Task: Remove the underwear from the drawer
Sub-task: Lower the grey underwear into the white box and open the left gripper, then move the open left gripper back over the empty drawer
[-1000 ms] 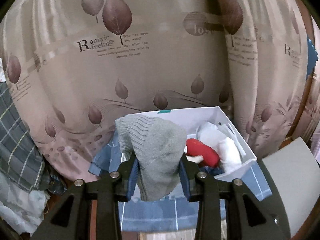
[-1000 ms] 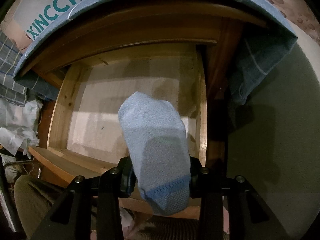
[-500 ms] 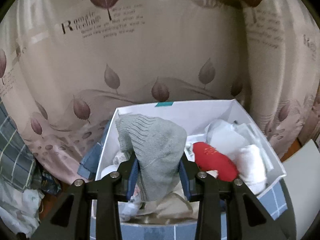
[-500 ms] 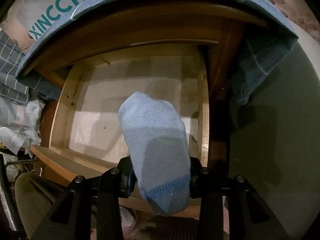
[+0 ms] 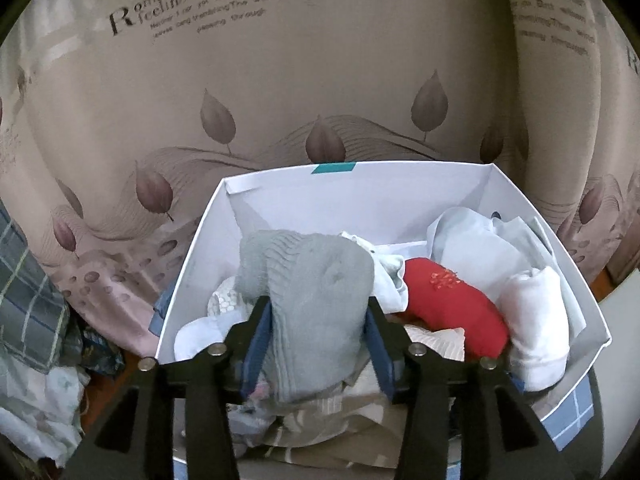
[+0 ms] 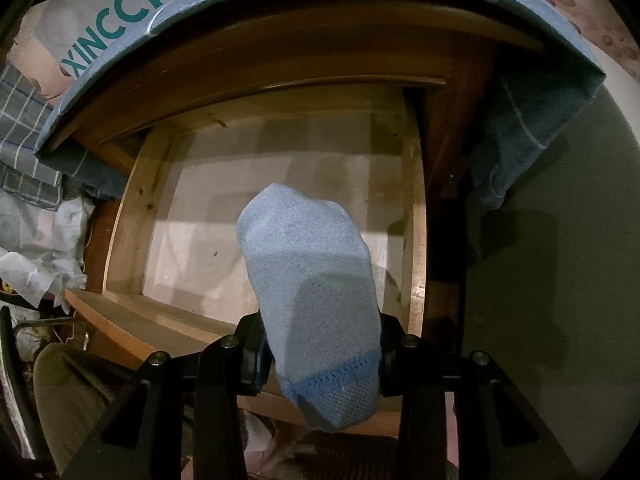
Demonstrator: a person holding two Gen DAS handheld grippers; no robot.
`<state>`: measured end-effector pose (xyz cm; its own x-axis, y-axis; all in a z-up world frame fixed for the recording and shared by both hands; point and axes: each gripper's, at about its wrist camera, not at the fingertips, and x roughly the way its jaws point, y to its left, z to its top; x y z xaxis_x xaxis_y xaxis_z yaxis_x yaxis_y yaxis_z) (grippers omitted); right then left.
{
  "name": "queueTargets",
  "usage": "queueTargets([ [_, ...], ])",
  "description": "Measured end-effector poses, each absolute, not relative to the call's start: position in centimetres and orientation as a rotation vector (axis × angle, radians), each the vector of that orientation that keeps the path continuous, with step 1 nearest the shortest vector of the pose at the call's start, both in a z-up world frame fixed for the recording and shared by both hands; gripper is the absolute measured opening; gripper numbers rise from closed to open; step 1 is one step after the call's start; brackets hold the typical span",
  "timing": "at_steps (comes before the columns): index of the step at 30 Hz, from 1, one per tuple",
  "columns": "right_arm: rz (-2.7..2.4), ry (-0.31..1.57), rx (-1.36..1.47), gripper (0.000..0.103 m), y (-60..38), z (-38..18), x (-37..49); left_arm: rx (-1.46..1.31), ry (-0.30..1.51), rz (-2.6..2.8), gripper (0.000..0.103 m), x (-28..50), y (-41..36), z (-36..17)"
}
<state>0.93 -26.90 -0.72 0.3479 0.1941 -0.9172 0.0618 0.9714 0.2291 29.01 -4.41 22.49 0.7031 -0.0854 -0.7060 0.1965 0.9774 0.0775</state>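
Underwear is nearly all out: the drawer (image 6: 280,184) looks bare, the right gripper (image 6: 320,354) clamps a blue sock (image 6: 312,296), and the left gripper (image 5: 316,344), its jaws opening, releases a grey sock (image 5: 316,304) over the full white box (image 5: 400,184).

Grey ribbed sock (image 5: 316,304) over white box (image 5: 360,188), blue sock (image 6: 316,304) above empty wooden drawer (image 6: 256,216)

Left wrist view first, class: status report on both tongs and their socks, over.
Left tongs opening, grey sock between them over white box. Right tongs shut on blue sock above drawer. Nothing blocking.
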Motion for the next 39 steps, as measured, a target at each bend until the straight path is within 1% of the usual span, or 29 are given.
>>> queueTargets([
  [1,0.088,1.217,0.240,0.036,-26.9,-0.7,0.9,0.142,0.780,-0.150,0.049,29.0,-4.3,22.6],
  [3,0.089,1.218,0.242,0.036,-26.8,-0.7,0.9,0.140,0.779,-0.136,0.055,28.8,-4.3,22.7],
  [7,0.087,1.219,0.231,0.036,-26.6,-0.6,0.9,0.160,0.769,-0.141,0.057,28.0,-4.6,23.1],
  [11,0.083,1.222,0.223,0.036,-26.3,-0.6,1.0,0.157,0.754,-0.144,0.066,27.3,-4.4,23.9],
  [15,0.080,1.224,0.217,0.036,-26.1,-0.7,1.0,0.130,0.742,-0.156,0.068,26.7,-4.0,25.0],
  [21,0.077,1.227,0.211,0.036,-25.9,-0.7,1.0,0.134,0.686,-0.178,0.068,24.6,-3.8,27.2],
  [29,0.068,1.236,0.199,0.036,-25.9,-0.8,1.2,0.190,0.566,-0.211,0.068,18.5,-4.0,28.9],
  [34,0.062,1.238,0.193,0.036,-25.9,-0.8,1.2,0.338,0.498,-0.193,0.068,13.2,-4.4,27.0],
  [36,0.061,1.240,0.189,0.036,-25.8,-0.9,1.3,0.359,0.521,-0.211,0.068,11.7,-4.4,25.5],
  [39,0.059,1.242,0.186,0.036,-25.7,-0.9,1.4,0.345,0.605,-0.237,0.068,10.3,-3.7,22.1],
])
